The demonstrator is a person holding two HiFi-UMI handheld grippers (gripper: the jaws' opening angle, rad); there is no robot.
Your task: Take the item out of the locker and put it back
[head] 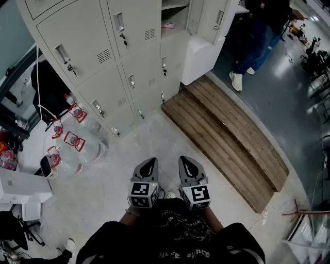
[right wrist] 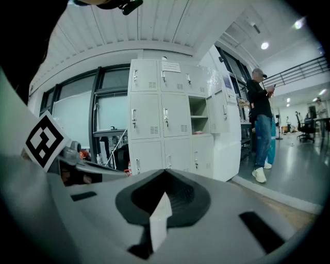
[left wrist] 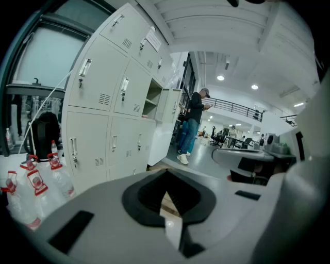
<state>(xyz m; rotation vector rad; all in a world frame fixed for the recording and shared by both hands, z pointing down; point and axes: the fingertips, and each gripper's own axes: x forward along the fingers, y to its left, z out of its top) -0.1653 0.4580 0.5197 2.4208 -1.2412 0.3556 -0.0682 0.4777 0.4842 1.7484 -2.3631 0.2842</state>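
While the person stands well apart from the locker bank point(head: 103, 67), both tools sit at the bottom centre of the head view, tucked close to the body.

- Left gripper point(head: 148, 166): jaws together, nothing between them.
- Right gripper point(head: 189, 165): jaws also pressed together, empty.
- Both point ahead and slightly down. I read this as a carrying posture, since nothing is within reach to grip.
- One open compartment point(head: 175, 15) is at the top centre of the head view. Its door point(head: 206, 18) is swung aside to the right, so the opening faces the person unobstructed.
- The item point(head: 167, 24) is a small pink thing lying on the shelf inside, too small to identify.
- With the item in the locker and both tools empty, I cannot tell whether the take-out is yet to come or the return is done.
- Water bottles point(head: 77, 144) crowd the floor at left, so the approach looks easier from the wooden platform point(head: 227, 139) side.
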